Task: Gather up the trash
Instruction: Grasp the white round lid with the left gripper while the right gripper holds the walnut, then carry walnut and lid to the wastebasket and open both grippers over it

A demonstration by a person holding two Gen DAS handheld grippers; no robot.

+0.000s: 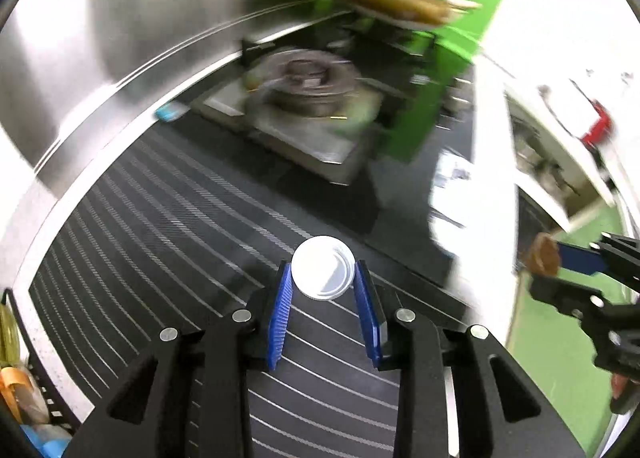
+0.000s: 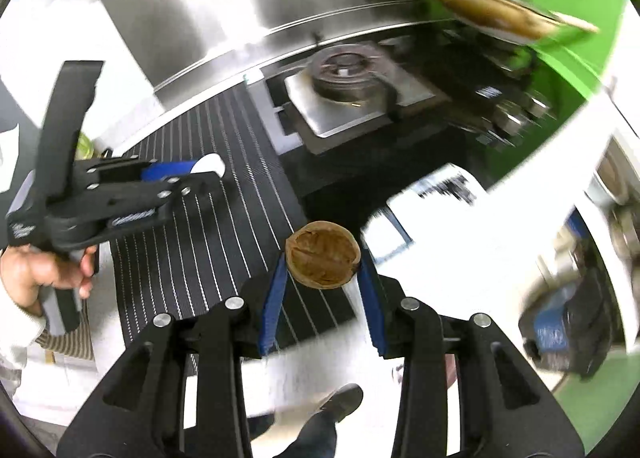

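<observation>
white round lid (image 1: 323,274) is pinched between the blue pads of the left gripper (image 1: 323,278), above the striped black mat (image 1: 160,217); brown walnut shell half (image 2: 322,260) is clamped in the right gripper (image 2: 322,270), held off the mat's edge

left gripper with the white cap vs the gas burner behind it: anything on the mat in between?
Bare striped mat only, in the left wrist view, between white cap and gas burner.

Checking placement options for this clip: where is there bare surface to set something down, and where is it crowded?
Free: the striped black mat, bare between the steel backsplash and the burner. Crowded: past the burner, where pans and knobs sit, and the mat's near-left corner beside a rack of items. Both tools are full: left holds a white cap, right a walnut shell.
</observation>
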